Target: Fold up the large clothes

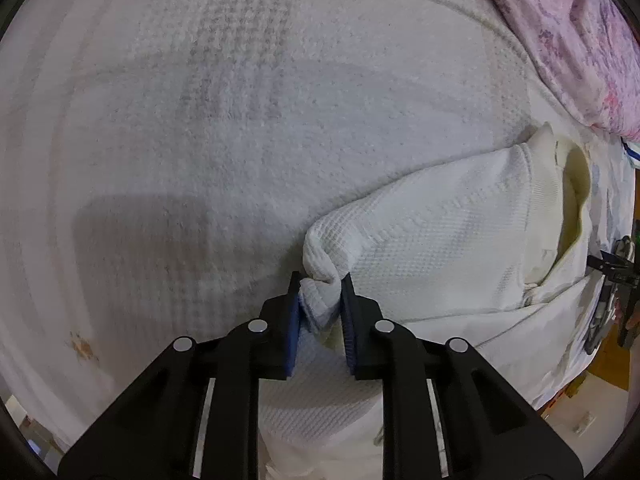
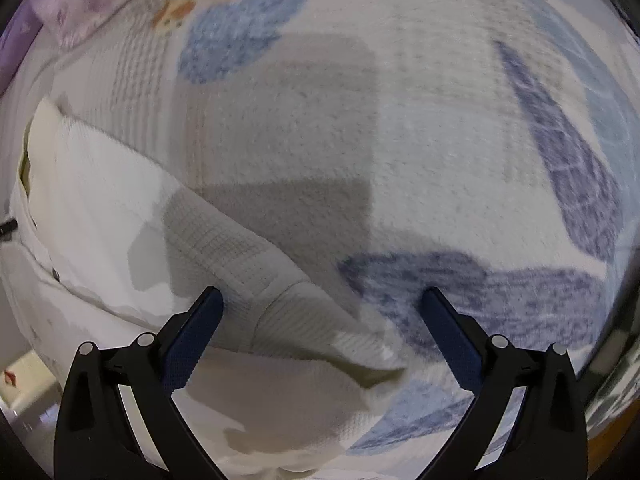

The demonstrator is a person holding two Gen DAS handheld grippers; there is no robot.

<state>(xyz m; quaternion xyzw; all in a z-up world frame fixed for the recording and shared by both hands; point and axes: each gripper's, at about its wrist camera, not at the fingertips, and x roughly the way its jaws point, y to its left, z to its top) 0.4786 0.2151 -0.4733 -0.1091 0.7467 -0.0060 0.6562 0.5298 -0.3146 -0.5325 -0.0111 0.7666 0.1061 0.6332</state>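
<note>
White waffle-knit garment (image 1: 432, 240) on fluffy pale blanket (image 1: 200, 140), left gripper (image 1: 320, 300) pinching its bunched sleeve cuff, right gripper (image 2: 320, 320) spread wide above other sleeve.

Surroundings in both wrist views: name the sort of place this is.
Probably a bedroom, with the work done on a bed. A fleecy white blanket with blue patches covers the surface, a pink floral quilt lies bunched at its edge, and a white waffle-knit garment lies on top.

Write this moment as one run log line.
left gripper: shut on sleeve | right gripper: open over other sleeve | stage: grasping
</note>
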